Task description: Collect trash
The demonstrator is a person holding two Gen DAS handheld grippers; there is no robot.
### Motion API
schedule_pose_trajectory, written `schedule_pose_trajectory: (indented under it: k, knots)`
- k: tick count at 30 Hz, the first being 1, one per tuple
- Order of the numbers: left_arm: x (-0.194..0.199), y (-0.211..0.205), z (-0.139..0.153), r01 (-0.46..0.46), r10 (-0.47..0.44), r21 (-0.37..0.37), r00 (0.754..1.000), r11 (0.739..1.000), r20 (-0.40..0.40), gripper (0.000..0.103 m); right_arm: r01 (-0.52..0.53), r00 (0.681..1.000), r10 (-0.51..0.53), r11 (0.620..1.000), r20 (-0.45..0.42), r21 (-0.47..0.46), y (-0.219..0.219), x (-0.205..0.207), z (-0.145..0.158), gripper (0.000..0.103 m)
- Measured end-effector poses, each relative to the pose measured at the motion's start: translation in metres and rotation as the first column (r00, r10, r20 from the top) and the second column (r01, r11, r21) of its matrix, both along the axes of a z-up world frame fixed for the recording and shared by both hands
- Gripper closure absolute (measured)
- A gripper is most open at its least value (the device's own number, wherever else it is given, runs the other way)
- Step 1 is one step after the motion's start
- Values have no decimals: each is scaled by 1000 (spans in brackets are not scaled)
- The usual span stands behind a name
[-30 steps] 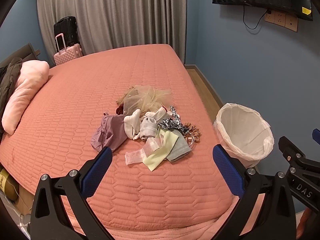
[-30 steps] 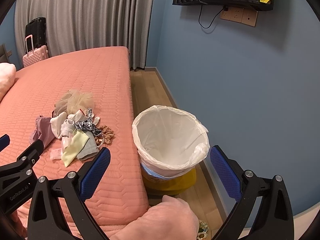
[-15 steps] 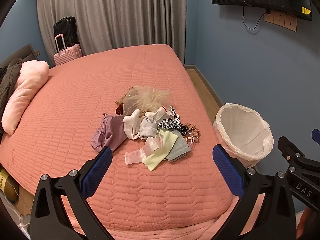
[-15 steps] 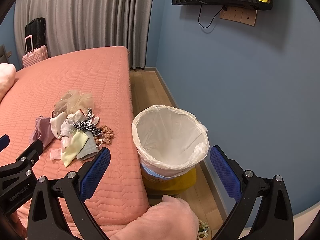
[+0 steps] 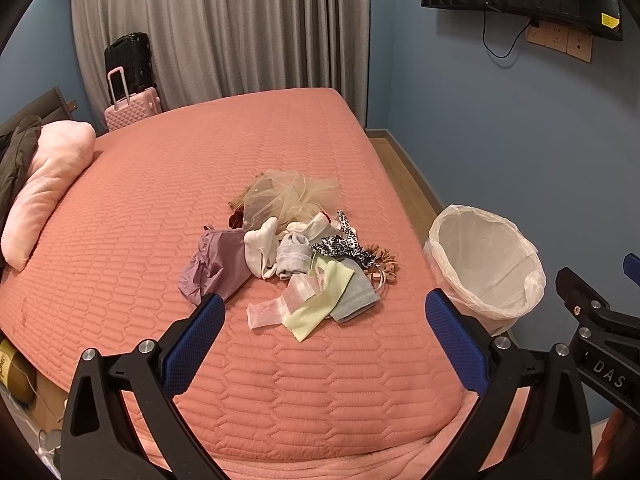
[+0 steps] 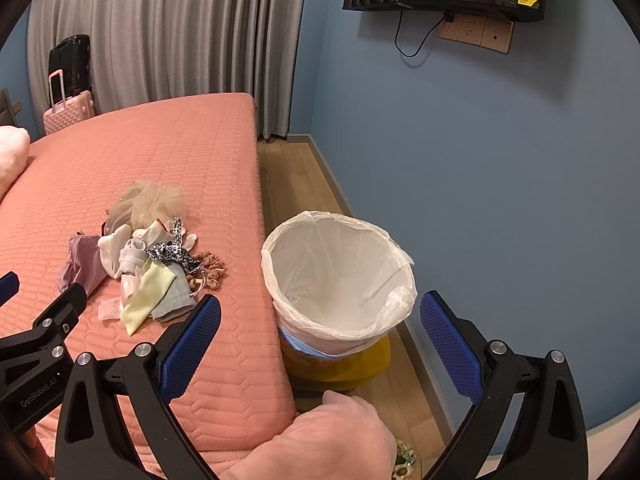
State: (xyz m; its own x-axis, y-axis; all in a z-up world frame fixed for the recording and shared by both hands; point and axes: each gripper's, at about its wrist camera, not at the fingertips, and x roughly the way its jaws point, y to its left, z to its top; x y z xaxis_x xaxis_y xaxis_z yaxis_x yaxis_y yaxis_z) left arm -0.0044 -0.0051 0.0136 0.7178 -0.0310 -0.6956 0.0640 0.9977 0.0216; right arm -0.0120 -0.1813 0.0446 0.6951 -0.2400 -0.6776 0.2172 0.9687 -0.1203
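Heap of cloth scraps [image 5: 296,256] on the pink bed, white-lined trash bin [image 6: 338,276] upright on the floor just beside it

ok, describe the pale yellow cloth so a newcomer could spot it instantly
On the salmon-pink quilted bed, find the small heap of fabric scraps near the edge beside the white-lined bin. At the heap's near end lies the pale yellow cloth, flat across a grey piece; it is the only yellow-green, zigzag-edged one.

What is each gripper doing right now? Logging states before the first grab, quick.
Left gripper: open, holding nothing, above the bed.
Right gripper: open, holding nothing, facing the bin.
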Motion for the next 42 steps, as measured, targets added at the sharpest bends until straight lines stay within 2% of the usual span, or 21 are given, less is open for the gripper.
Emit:
schedule_pose_trajectory:
  k: [10,14,20,29,34,38,40,42]
  knots:
    - [10,13,-5,6,-6,1,1000,1000,-14,7,-5,1000,5,1000,13,23,9,7,4,6]
    - [19,31,-11,10,-10,-23,1000,1000,-28,7,-27,1000,27,999,2,23,23,16,1,6]
    - [37,69,-24,-22,22,-17,1000,1000,-21,7,-90,996,90,995,12,41,50,31,-9,6]
    - [72,135,-61,-142,138,-51,988,989,-76,7,-167,986,168,982,-3,86,93,67,-45,6]
    - [92,153,-83,-120,117,-29,989,992,-90,7,-214,975,220,970,-35,112,120,91,-72,6]
    - [109,164,-100,-121,113,-53,986,991,-122,7,-238,966,250,960,-71,150,141,109,-94,7]
    - [117,168,-109,-118,107,-63,983,991,-147,7,-244,962,259,957,-88,155,151,119,-103,10]
    - [122,170,-118,-111,95,-88,981,990,-168,12,-252,957,270,954,-102,159,161,127,-109,14]
